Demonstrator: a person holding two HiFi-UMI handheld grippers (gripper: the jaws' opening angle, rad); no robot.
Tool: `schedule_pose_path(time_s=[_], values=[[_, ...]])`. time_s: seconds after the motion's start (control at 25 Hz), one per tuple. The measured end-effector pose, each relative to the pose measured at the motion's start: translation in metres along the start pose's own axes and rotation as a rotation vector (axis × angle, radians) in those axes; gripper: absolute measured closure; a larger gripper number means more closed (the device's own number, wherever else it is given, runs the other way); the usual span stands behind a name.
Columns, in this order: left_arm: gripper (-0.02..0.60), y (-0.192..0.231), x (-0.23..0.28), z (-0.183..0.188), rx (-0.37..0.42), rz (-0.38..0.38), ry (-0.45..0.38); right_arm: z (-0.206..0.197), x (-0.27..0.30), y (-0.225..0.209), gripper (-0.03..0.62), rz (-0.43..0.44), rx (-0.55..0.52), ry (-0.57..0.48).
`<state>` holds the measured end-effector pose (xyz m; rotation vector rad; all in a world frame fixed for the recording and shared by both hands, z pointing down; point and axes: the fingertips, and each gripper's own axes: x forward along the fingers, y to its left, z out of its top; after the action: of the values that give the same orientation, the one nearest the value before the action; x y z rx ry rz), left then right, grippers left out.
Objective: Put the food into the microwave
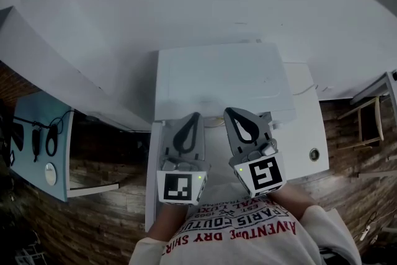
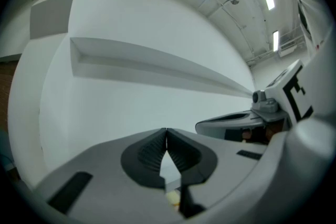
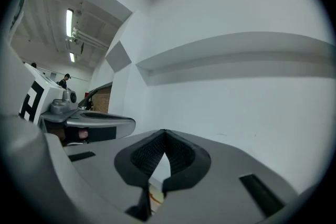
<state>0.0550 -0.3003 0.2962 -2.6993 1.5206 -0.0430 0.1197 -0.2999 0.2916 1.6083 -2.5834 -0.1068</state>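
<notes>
No food showing by the boxy white microwave point(image 1: 223, 80), left hand-held gripper point(image 1: 193, 116) and right hand-held gripper point(image 1: 228, 112) both pinched shut, empty, so it's either already inside or not fetched.

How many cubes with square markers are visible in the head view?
2. The left cube is on the left claw, the right cube on the right claw. None seems hidden.

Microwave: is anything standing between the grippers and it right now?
Nothing visible does. The left gripper and right gripper are both shut and empty, side by side just in front of the microwave, which is seen from above. Whether its door is open can't be told from this angle.
</notes>
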Motion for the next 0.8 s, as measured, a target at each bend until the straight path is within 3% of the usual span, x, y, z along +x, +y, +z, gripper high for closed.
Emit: schedule_pose_path(time_s=[0.2, 0.8], values=[[0.575, 0.004, -0.004, -0.003, 0.021, 0.010, -0.005, -0.008, -0.006, -0.005, 0.582, -0.020, 0.056, -0.002], [0.575, 0.001, -0.005, -0.011, -0.015, 0.010, 0.013, -0.030, -0.005, -0.014, 0.582, -0.028, 0.099, 0.046]])
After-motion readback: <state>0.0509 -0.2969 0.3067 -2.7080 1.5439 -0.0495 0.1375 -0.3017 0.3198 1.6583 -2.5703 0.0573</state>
